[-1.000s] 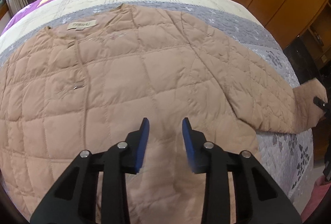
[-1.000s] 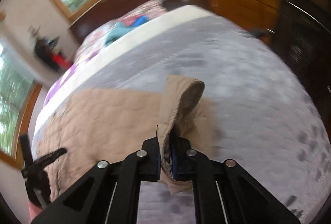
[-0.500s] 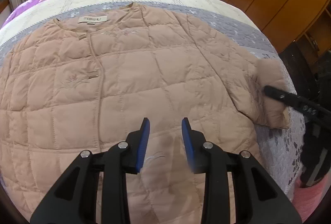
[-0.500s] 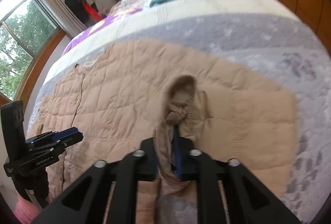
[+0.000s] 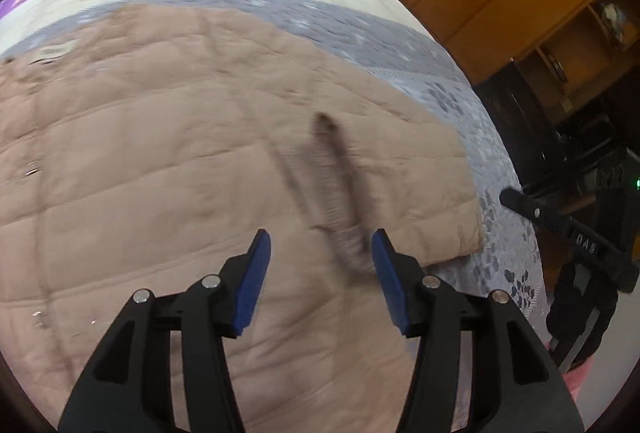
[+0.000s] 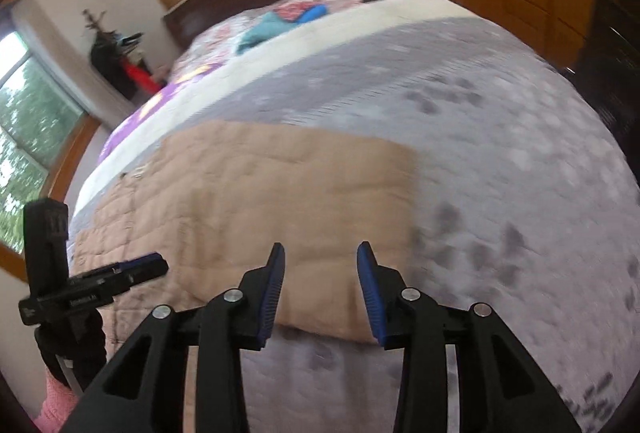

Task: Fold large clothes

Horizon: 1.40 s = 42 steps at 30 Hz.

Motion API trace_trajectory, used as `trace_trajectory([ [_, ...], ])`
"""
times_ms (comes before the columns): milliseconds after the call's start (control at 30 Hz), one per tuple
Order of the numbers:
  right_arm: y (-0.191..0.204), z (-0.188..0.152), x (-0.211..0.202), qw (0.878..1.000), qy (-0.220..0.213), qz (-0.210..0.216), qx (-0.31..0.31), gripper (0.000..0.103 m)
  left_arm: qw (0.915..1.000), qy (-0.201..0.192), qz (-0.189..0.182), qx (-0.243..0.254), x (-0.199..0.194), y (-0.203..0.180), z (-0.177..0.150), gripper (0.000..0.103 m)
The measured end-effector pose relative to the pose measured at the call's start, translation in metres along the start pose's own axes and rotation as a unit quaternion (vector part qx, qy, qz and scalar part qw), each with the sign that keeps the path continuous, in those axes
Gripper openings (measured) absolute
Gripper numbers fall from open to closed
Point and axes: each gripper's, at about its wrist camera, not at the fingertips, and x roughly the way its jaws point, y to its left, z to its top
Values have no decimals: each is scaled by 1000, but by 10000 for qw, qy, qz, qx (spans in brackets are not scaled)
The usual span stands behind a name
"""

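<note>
Both grippers are open with nothing in them. The right gripper (image 6: 320, 287) has just been opening: a second ago it pinched the sleeve (image 5: 334, 193), now that's dropped across the jacket (image 5: 160, 161), a blurry streak at centre frame. The left gripper (image 5: 320, 279) has just been opening wider too, hovering over the jacket, which lies flat on the bed (image 6: 500, 137), filling the left of the left view.
</note>
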Motion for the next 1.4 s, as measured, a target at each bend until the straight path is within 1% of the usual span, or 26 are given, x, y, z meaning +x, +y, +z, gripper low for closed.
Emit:
trace_trajectory([
  [67,-14,-7,-3,9997,5,-215,85,39,10000,74,-12,37,15,-11,4,48],
  [133,-27,-9,-5,9996,13,-232,166,39,9998,170,-32,30,26,-18,6,27],
  [200,-38,-11,-4,9994,13,-187,305,39,9999,152,2,14,30,-22,6,10],
  [233,-39,-11,-2,9992,13,-180,351,39,9999,115,-23,18,27,-23,5,5],
  [300,-45,-13,0,9989,32,-142,438,39,9999,-9,-82,63,20,-25,4,3],
  [433,-46,-14,9,9986,69,56,519,39,9985,-469,-257,114,-19,-22,-2,2],
  [500,-44,-14,12,9983,93,213,544,39,9973,-703,-201,92,-39,-15,-4,2],
  [567,-37,-13,17,9979,113,383,512,39,9951,-982,-137,8,-67,0,-8,2],
  [733,-11,-8,28,9961,177,790,358,39,9884,-1489,204,-211,-123,40,-21,2],
  [867,20,-1,41,9942,291,1028,126,39,9832,-1711,465,-442,-154,71,-32,2],
  [967,46,2,54,9927,404,1135,-68,39,9778,-1870,741,-595,-172,95,-38,2],
  [1067,69,4,68,9912,538,1189,-241,39,9738,-1893,979,-798,-183,122,-42,2],
  [1200,91,5,89,9899,743,1140,-388,39,9713,-1729,1197,-1113,-182,163,-46,2],
  [1233,96,4,93,9900,780,1093,-439,39,9709,-1693,1231,-1167,-179,169,-47,2],
  [1300,102,1,99,9909,815,936,-530,39,9700,-1536,1307,-1358,-168,192,-50,2],
  [1400,107,-1,109,9911,914,768,-583,39,9707,-1299,1319,-1535,-151,218,-59,2],
])
